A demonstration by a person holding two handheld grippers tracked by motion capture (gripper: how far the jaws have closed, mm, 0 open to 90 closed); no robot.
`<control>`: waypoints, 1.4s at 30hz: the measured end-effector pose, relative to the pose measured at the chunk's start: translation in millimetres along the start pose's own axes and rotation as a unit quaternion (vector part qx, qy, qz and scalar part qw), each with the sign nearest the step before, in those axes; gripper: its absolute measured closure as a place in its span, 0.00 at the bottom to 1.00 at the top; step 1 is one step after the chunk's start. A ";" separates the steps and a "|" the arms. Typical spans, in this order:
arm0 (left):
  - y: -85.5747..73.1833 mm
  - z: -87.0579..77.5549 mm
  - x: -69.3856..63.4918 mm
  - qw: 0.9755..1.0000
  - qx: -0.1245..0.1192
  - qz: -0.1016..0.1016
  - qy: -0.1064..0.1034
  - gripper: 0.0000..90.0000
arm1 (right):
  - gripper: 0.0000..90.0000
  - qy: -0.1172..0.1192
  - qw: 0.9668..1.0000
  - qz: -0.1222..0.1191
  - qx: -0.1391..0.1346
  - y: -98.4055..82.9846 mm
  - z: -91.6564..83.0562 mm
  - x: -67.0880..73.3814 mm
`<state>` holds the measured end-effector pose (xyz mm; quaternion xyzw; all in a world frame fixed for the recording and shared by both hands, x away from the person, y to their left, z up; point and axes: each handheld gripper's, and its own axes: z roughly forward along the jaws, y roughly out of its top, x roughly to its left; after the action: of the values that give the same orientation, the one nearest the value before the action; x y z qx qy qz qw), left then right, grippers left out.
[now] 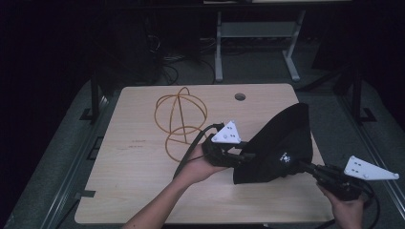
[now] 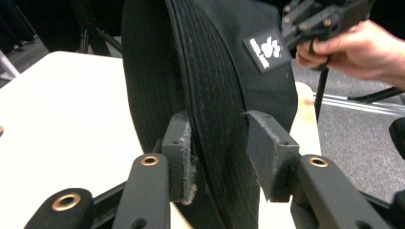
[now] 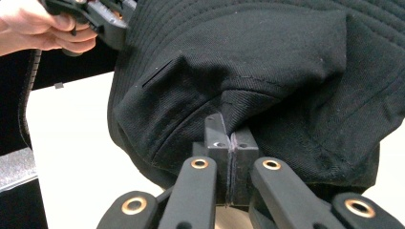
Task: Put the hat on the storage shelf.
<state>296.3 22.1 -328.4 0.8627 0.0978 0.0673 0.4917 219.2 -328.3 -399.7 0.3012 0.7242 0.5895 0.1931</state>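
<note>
So, left to right: orange wire frame (image 1: 179, 123) sits on the far-left part of the wooden table (image 1: 124, 181), globe-shaped loops, well apart from both grippers. Just right of it, mid-table, the left gripper (image 1: 237, 156) is in the person's left hand (image 1: 198, 167), grey three-cornered plate on top, cable trailing back toward the near edge. In the left gripper view its jaws stand part open around the brim of the black hat (image 1: 282, 145); one pad looks to be against the fabric, the other (image 2: 267, 152) stands clear with a visible gap, so no clamp there. Hat (image 2: 215, 95) hangs between the two grippers, right of centre, lifted off the table, white logo patch (image 2: 265, 47) facing the near side. Far right, the right gripper (image 1: 305, 166) is in the right hand (image 1: 346, 205) near the table's right edge. Right gripper view: jaws fully together, pinching a fold of the hat (image 3: 248, 76) fabric tight between the pads
</note>
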 end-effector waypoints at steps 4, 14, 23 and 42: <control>-6.1 -7.1 -2.4 1.000 0.003 0.000 0.008 0.64 | 0.99 0.001 1.000 -0.005 0.005 9.9 -0.7 -0.4; -21.5 -24.1 -8.3 1.000 0.008 0.001 0.016 0.59 | 0.99 0.004 1.000 -0.029 0.008 38.5 -4.1 -5.4; -38.0 -42.3 -11.0 1.000 0.010 0.000 0.029 0.58 | 0.99 0.011 0.999 -0.046 0.016 59.8 1.4 -3.8; -84.9 -71.2 -8.7 0.998 0.015 -0.023 0.054 0.50 | 0.99 0.035 0.997 -0.067 0.018 106.7 21.9 -2.8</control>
<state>264.0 121.8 -365.6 0.8624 0.1453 0.1013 0.4743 257.4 -300.8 -301.4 0.2346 0.7595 0.5723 0.2013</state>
